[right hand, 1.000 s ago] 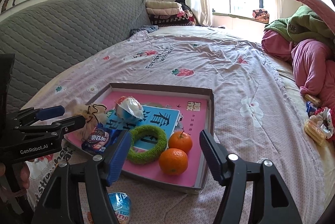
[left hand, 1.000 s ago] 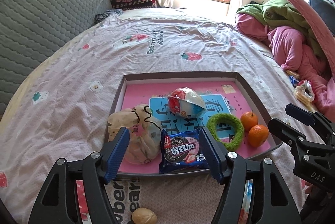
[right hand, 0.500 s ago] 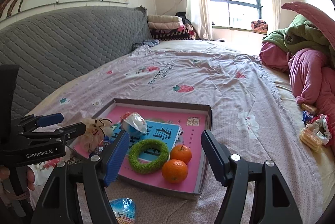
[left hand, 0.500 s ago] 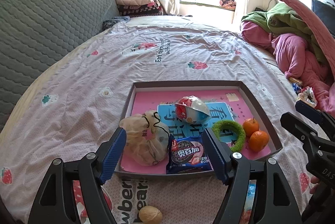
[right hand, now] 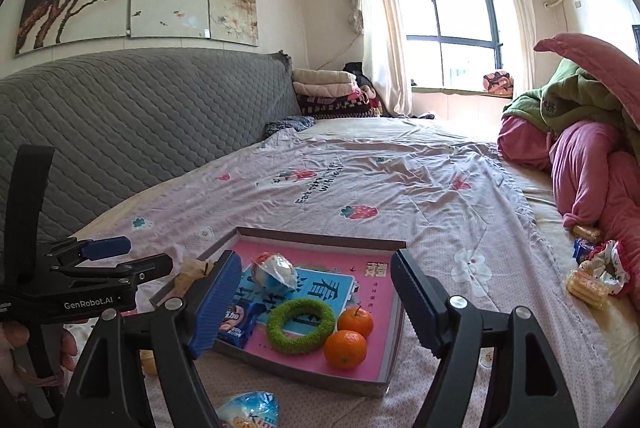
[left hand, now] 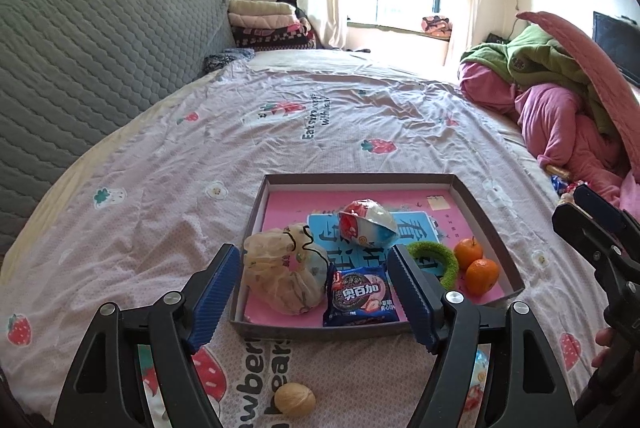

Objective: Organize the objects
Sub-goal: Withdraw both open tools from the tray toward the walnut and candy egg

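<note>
A shallow grey tray [left hand: 488, 218] with a pink floor lies on the bed. It holds a beige mesh pouch [left hand: 282, 274], a blue cookie pack [left hand: 360, 296], a red-white-blue snack bag [left hand: 368, 222], a green ring [left hand: 438, 260] and two oranges [left hand: 482, 274]. The tray also shows in the right wrist view [right hand: 316, 374]. My left gripper [left hand: 314, 294] is open and empty, near the tray's front edge. My right gripper [right hand: 316, 302] is open and empty, above the tray's near side. A walnut [left hand: 294, 399] and a blue snack bag [right hand: 248, 408] lie on the sheet outside the tray.
A grey quilted headboard [right hand: 132, 116] runs along the left. Pink and green bedding [right hand: 584, 144] is piled at the right, with small snacks [right hand: 588, 280] beside it. Folded blankets [right hand: 328, 92] sit at the far end by the window.
Both grippers have pulled back and risen, so the tray looks smaller and farther. Nothing in the tray has moved. Both stay open.
</note>
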A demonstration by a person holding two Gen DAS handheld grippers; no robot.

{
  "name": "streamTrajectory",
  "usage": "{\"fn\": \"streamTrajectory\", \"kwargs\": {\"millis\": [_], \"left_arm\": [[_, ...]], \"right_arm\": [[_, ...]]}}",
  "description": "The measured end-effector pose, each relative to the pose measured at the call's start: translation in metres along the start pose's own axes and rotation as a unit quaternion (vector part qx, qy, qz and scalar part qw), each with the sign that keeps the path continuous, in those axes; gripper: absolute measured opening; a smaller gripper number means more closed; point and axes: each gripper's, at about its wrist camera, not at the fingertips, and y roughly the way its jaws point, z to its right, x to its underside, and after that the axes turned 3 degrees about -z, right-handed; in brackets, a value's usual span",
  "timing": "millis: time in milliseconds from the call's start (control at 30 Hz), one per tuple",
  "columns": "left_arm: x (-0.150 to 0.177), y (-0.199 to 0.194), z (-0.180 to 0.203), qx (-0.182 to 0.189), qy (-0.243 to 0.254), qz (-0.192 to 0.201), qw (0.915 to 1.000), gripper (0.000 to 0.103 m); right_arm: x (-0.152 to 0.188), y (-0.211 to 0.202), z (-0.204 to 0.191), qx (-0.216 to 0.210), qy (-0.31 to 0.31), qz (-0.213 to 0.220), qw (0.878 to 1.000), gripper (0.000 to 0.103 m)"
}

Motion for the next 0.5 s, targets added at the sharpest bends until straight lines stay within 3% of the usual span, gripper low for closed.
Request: {"fn": "streamTrajectory", "kwargs": {"millis": [300,500], "left_arm": [[0.008,-0.026,-0.012,0.012,-0.012,0.022,0.9996,0.078],[0.020,-0.043,-0.018,0.021,-0.016,0.035,0.9991,0.079]], "right_arm": [[0.005,-0.019,-0.021,0.023,-0.026,0.031,0.999,0.077],[0.015,-0.034,-0.034,0.017,-0.007,0.059,0.998,0.080]]}}
